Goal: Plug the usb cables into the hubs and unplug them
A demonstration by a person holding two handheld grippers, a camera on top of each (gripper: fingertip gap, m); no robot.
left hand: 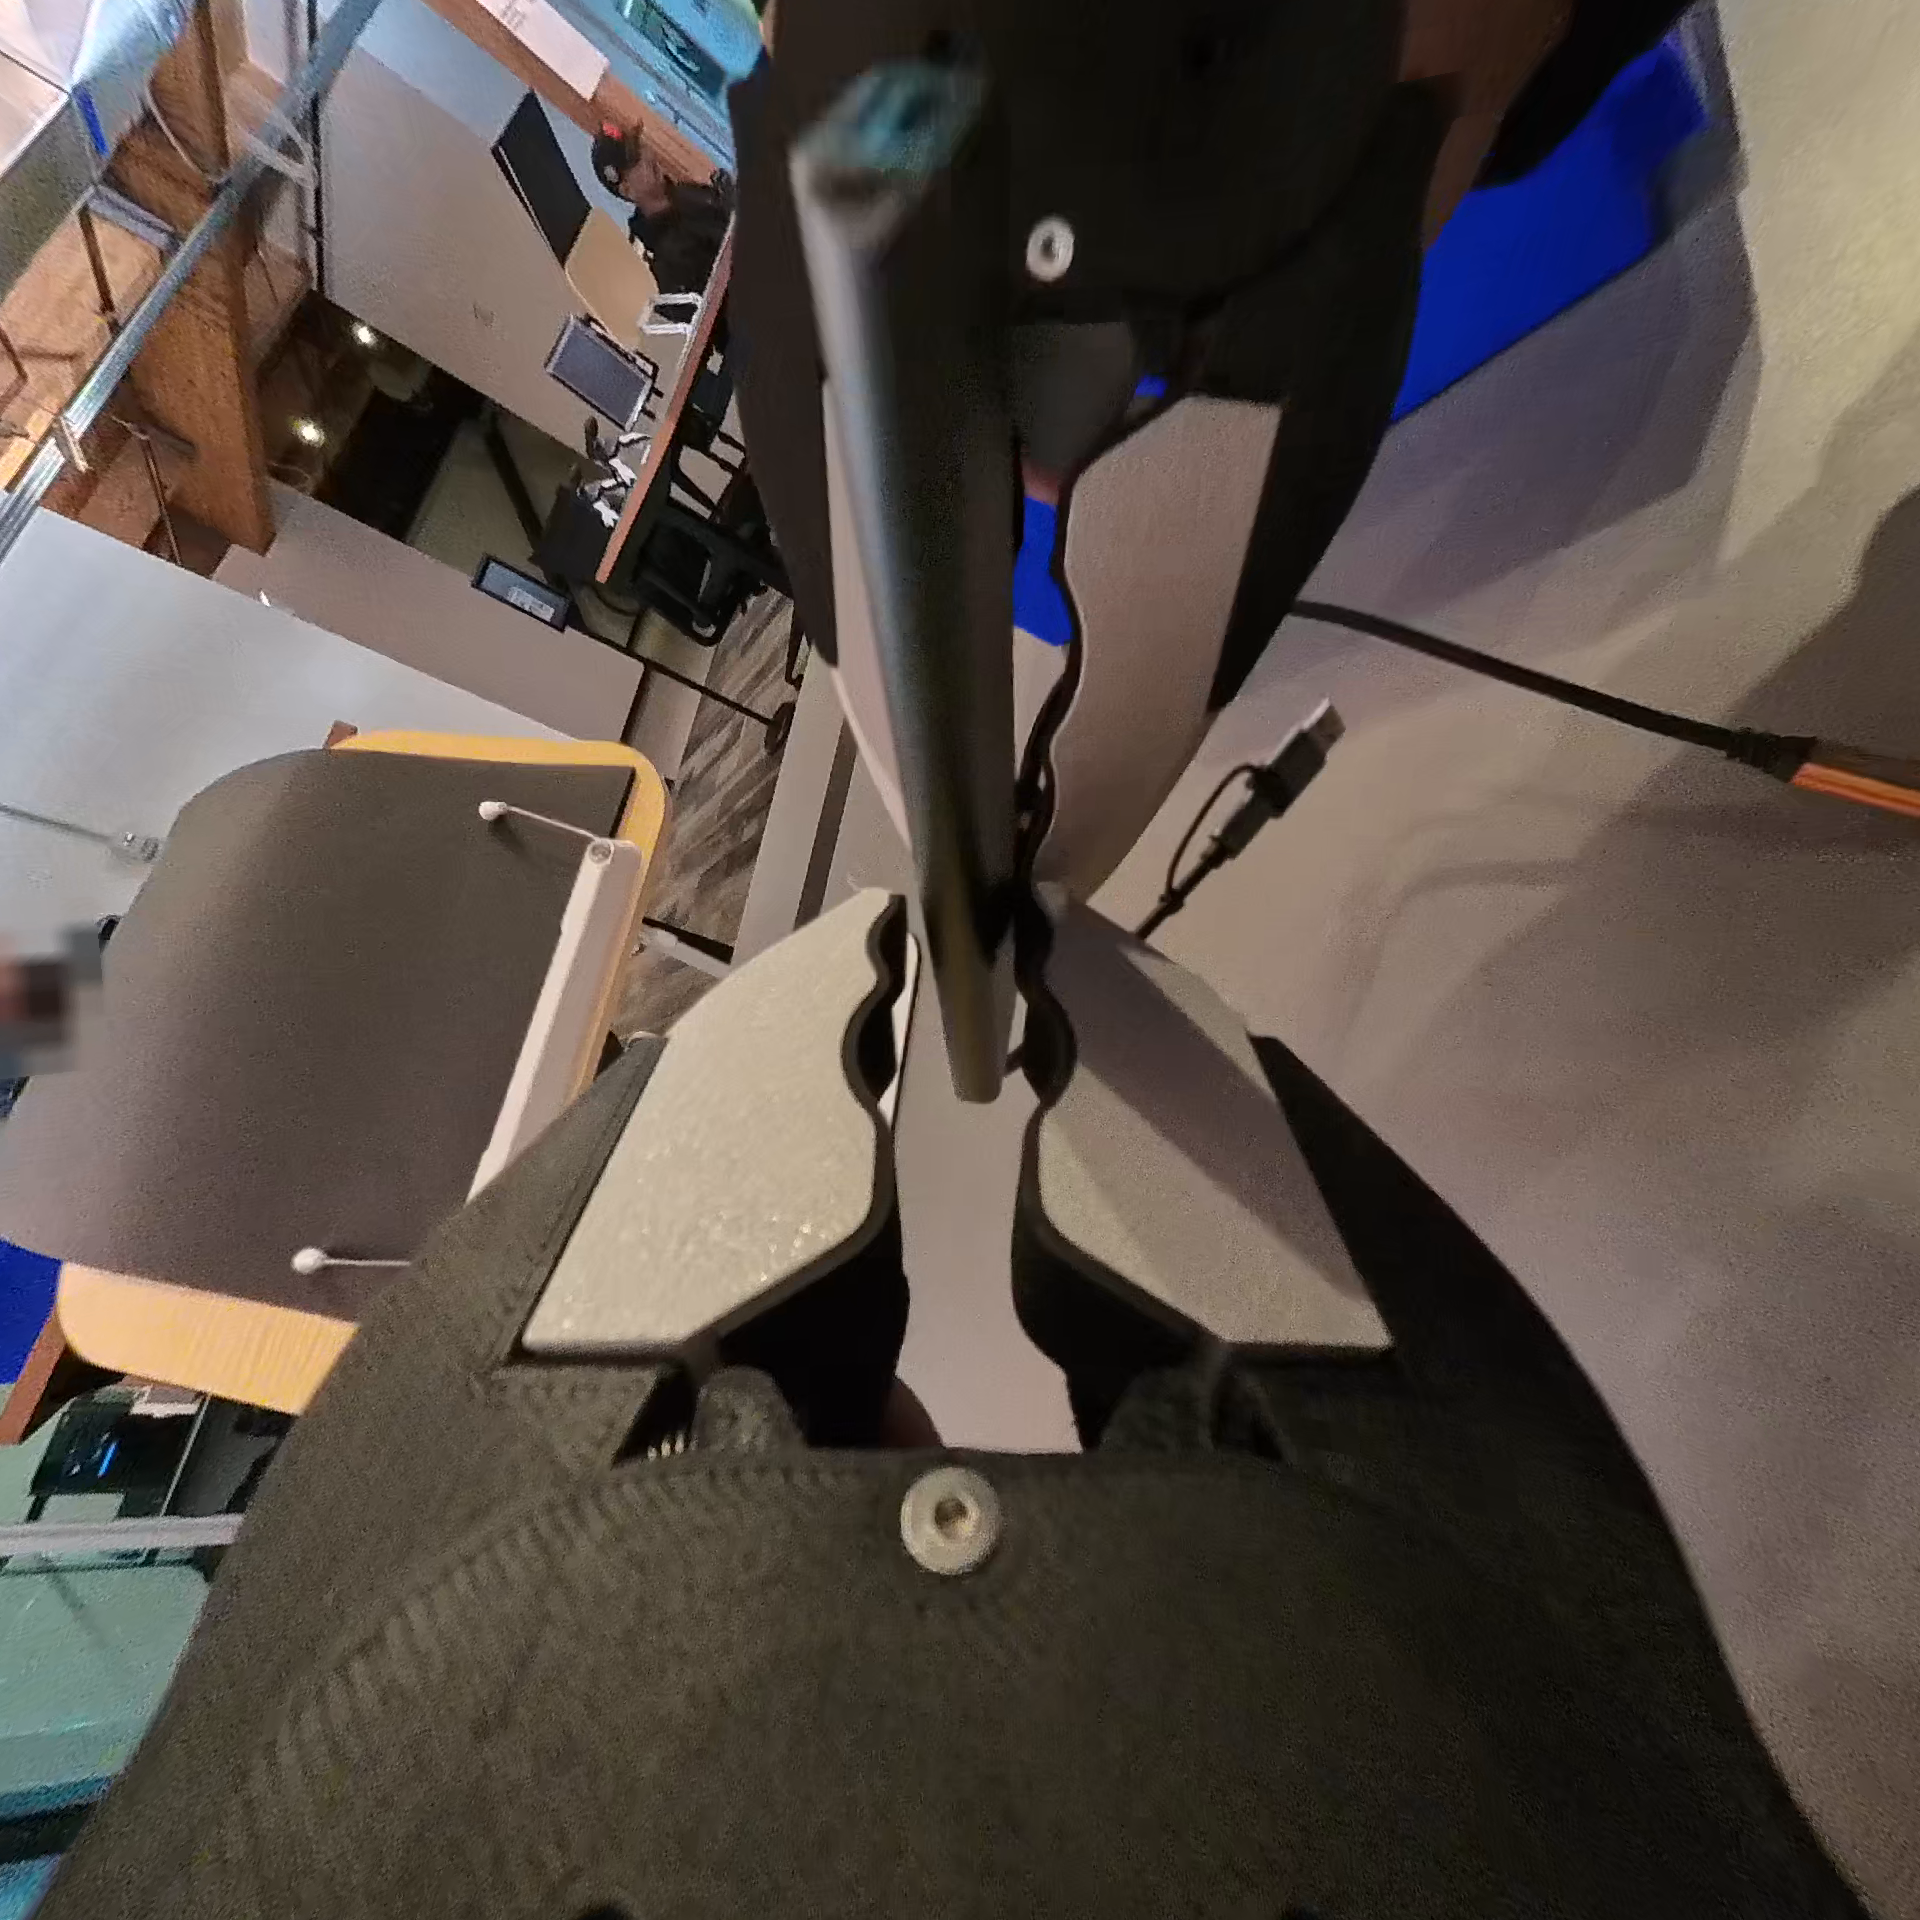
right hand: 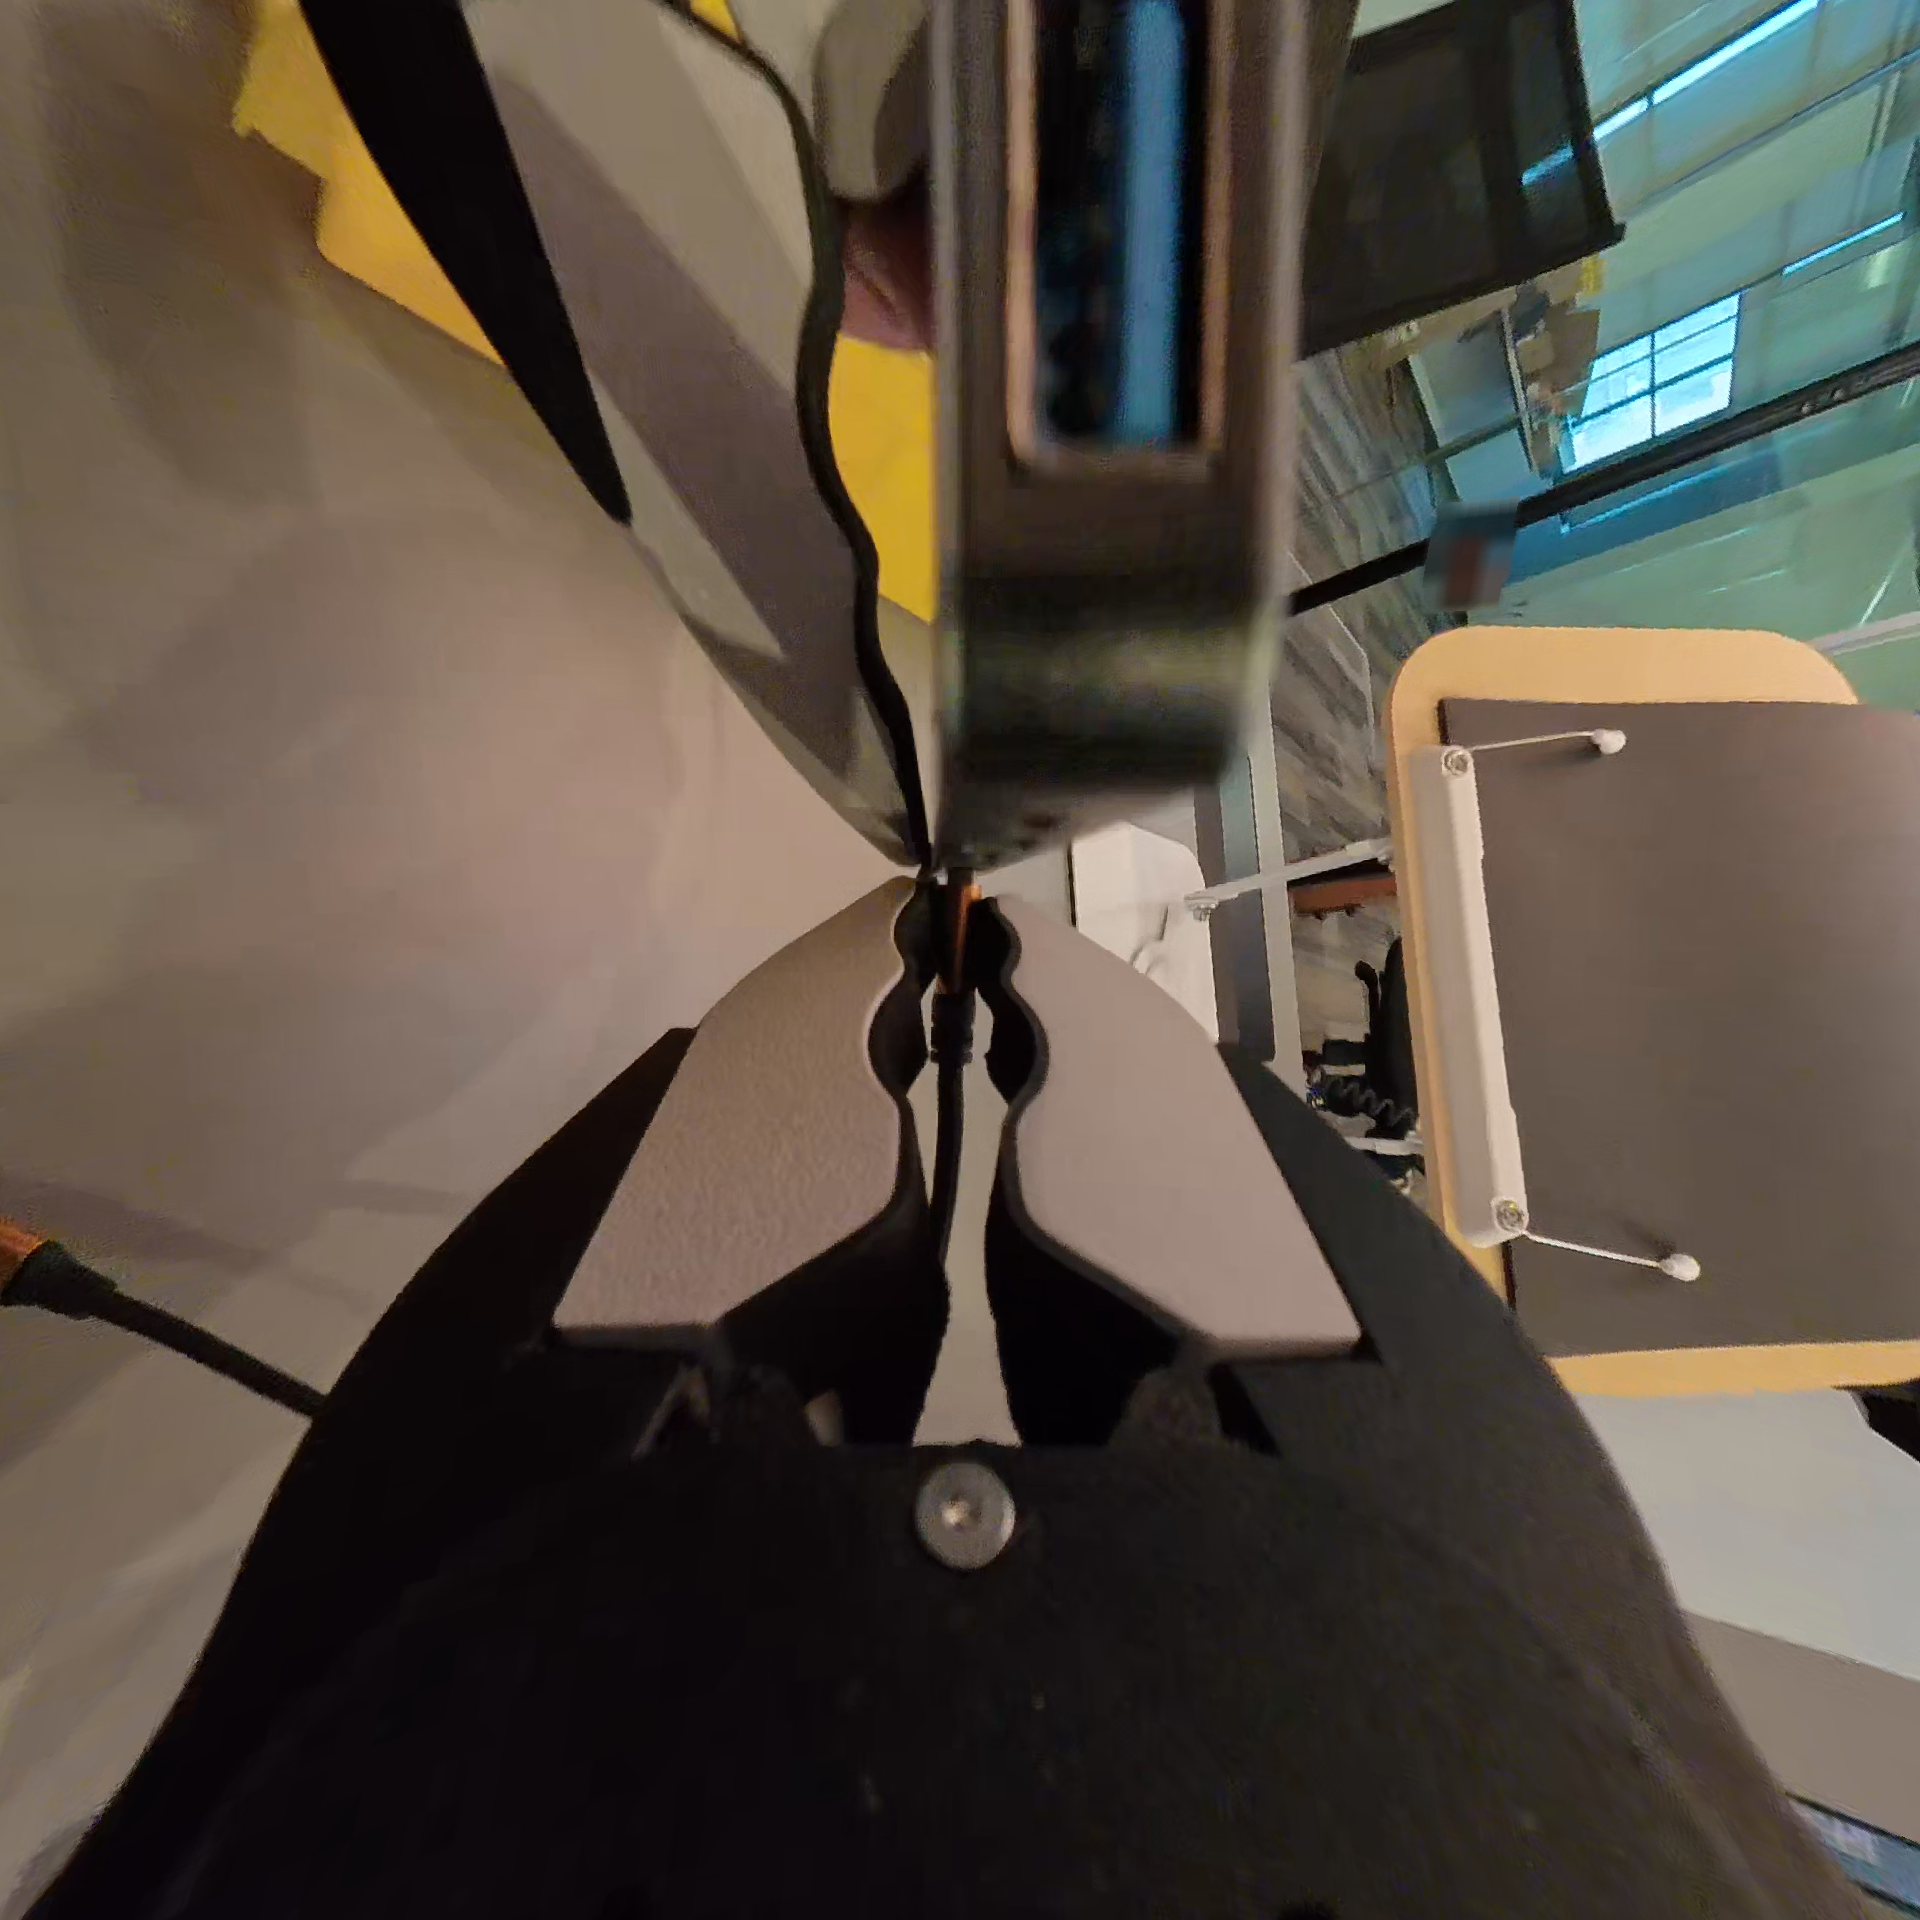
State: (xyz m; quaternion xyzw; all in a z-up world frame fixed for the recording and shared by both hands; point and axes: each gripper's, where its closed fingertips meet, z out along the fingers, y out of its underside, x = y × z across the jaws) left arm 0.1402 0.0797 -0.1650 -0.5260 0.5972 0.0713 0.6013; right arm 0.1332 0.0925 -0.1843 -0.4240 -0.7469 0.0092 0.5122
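The left gripper (left hand: 961,1023) has its jaws clamped on the near end of a slim dark-grey metal USB hub (left hand: 914,665), held up off the pale grey desk (left hand: 1507,1091). The hub's long axis runs straight away from that gripper towards the right gripper (right hand: 956,971), whose jaws are pinched on an orange-collared black USB cable (right hand: 951,1049) right at the hub's blue-tongued port (right hand: 1117,260). To seat or pull it cleanly, I'd keep plug and port in line and move along that axis without twisting. A spare black USB plug (left hand: 1299,758) lies farther off on the desk.
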